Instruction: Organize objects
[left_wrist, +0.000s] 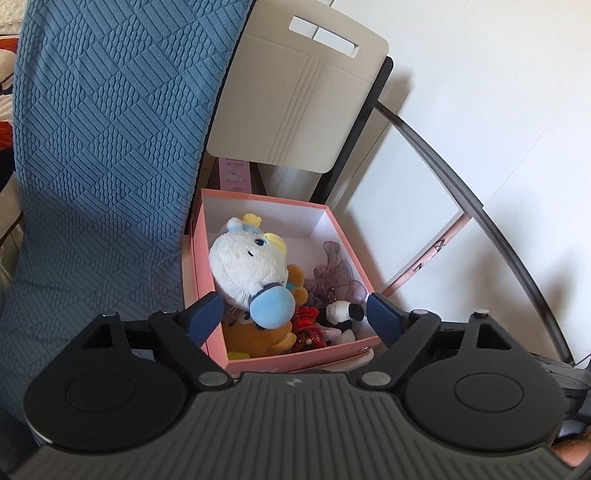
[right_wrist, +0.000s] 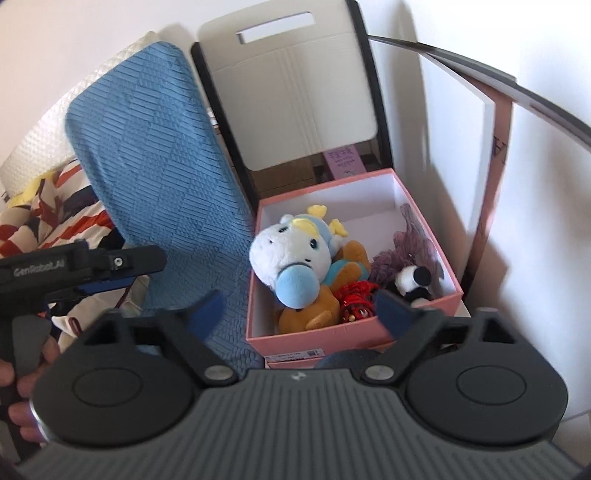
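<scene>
An open pink box (left_wrist: 295, 356) stands beside a blue quilted cover. Inside it a white plush with a blue snout (left_wrist: 247, 262) lies on top of an orange plush (left_wrist: 255, 338). A red toy (left_wrist: 308, 325), a small panda (left_wrist: 343, 312) and purple tulle (left_wrist: 332, 269) fill the right side. My left gripper (left_wrist: 293, 301) hovers open over the box's near half, holding nothing. In the right wrist view the same box (right_wrist: 314, 338) and white plush (right_wrist: 284, 254) lie just ahead. My right gripper (right_wrist: 298, 297) is open and empty, straddling the box's near left corner.
The blue quilted cover (right_wrist: 159, 184) rises left of the box, with striped fabric (right_wrist: 48, 221) beyond it. A white cardboard panel with a handle slot (left_wrist: 295, 96) stands behind. A pink-edged white lid (right_wrist: 498, 166) leans on the wall at right. A hand (right_wrist: 22, 373) holds the other tool.
</scene>
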